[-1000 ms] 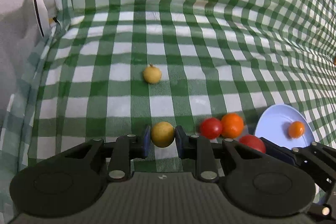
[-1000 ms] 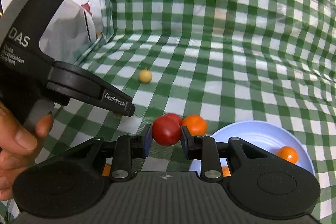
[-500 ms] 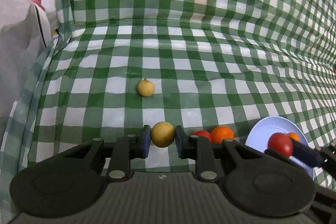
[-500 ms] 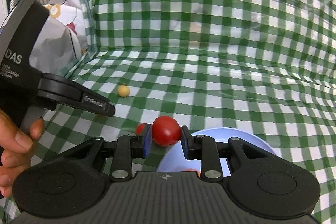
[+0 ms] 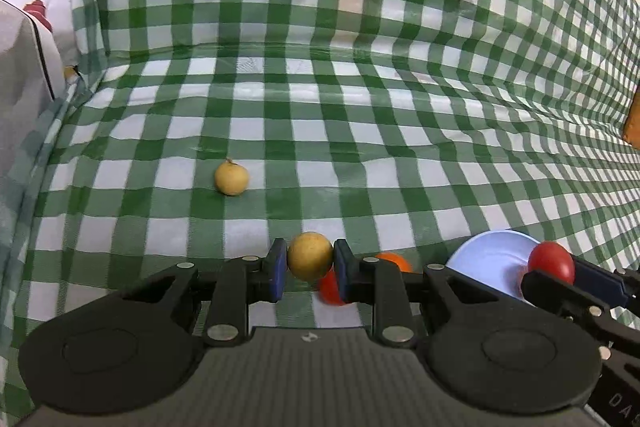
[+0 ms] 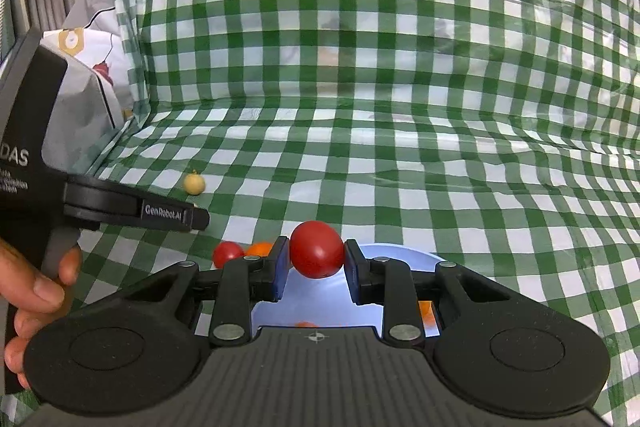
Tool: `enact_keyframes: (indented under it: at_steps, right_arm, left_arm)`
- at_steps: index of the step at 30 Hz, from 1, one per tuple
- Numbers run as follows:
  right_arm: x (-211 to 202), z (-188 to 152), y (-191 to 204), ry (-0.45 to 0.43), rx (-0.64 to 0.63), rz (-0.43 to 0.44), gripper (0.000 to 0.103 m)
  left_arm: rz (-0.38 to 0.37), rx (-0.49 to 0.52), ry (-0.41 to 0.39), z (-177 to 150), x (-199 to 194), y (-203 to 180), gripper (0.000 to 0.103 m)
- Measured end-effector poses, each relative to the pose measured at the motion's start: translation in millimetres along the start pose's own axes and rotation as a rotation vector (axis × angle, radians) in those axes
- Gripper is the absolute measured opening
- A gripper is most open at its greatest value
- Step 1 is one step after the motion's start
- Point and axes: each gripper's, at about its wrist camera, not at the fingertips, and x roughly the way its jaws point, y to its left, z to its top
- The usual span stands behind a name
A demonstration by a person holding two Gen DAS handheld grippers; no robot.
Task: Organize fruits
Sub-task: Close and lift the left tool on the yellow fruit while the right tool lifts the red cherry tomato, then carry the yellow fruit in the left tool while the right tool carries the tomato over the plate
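My left gripper (image 5: 310, 264) is shut on a round yellow fruit (image 5: 310, 256), held above the green checked cloth. Just below its right finger lie a red tomato (image 5: 329, 287) and an orange fruit (image 5: 395, 260). My right gripper (image 6: 316, 262) is shut on another red tomato (image 6: 316, 249), which hangs over the pale blue plate (image 6: 400, 251). That held tomato (image 5: 551, 262) also shows at the right of the left wrist view, over the plate (image 5: 490, 263). Orange fruits (image 6: 426, 310) lie in the plate, mostly hidden by the fingers.
A second yellow fruit (image 5: 231, 179) lies alone on the cloth, farther back and to the left. The cloth rises as a backdrop behind. Grey and white fabric (image 5: 24, 67) borders the left edge. A person's hand (image 6: 36, 291) holds the left gripper's handle.
The right gripper carried its red tomato away from the fruits on the cloth and over the plate. The left gripper drifted right with the yellow fruit, over the loose tomato.
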Motion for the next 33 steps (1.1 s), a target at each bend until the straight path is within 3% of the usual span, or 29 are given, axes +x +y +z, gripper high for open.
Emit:
enact_keyframes:
  at_steps: [33]
  right_arm:
    - [0,-5,-3,-0.006,0.028,-0.025,0.030]
  left_arm:
    - [-0.048,0.037,-0.039,-5,-7,-12,0.027]
